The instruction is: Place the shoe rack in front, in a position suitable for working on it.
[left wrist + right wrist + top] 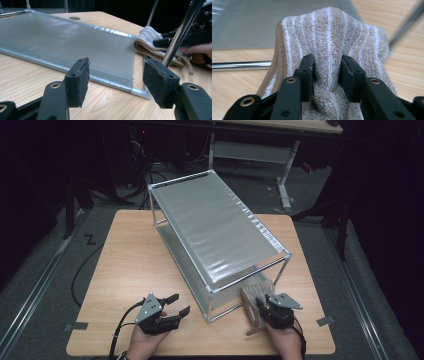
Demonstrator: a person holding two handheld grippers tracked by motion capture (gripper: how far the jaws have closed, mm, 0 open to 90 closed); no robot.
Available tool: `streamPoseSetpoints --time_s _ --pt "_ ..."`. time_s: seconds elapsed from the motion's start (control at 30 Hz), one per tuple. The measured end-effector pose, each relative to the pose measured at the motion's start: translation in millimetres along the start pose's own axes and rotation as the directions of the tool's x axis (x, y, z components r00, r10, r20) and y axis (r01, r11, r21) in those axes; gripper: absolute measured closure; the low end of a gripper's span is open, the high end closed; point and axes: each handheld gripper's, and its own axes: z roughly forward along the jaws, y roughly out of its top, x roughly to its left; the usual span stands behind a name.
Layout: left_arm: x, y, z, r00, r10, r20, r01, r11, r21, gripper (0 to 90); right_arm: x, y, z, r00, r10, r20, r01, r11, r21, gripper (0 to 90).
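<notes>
A folded beige towel with white stripes lies on the wooden table at the near right corner of a metal-framed rack. My right gripper is shut on it. In the right gripper view the jaws pinch a raised fold of the towel. My left gripper rests open near the table's front edge, left of the rack's corner post, with nothing between its fingers. In the left gripper view it faces the rack's lower silver shelf, with the towel beyond at the right.
The rack has two silvery fabric shelves on thin chrome tubes and runs diagonally across the table. Its near corner post stands between the two grippers. Bare wood lies left of the rack. A desk frame stands behind on the floor.
</notes>
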Motion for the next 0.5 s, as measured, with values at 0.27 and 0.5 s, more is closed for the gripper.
streamPoseSetpoints --time_s 0.27,0.5 --pt "-0.3 -0.2 0.5 1.0 0.0 0.002 0.0 1.0 0.005 38.1 -8.4 -0.5 0.3 0.9999 0.015 -0.004 -0.015 1.0 0.009 67.6" --pt "-0.4 -0.3 1.2 1.0 0.002 0.005 -0.002 1.0 0.006 38.2 20.6 3.3 -0.9 0.9928 -0.028 -0.117 0.029 1.0 0.007 68.3"
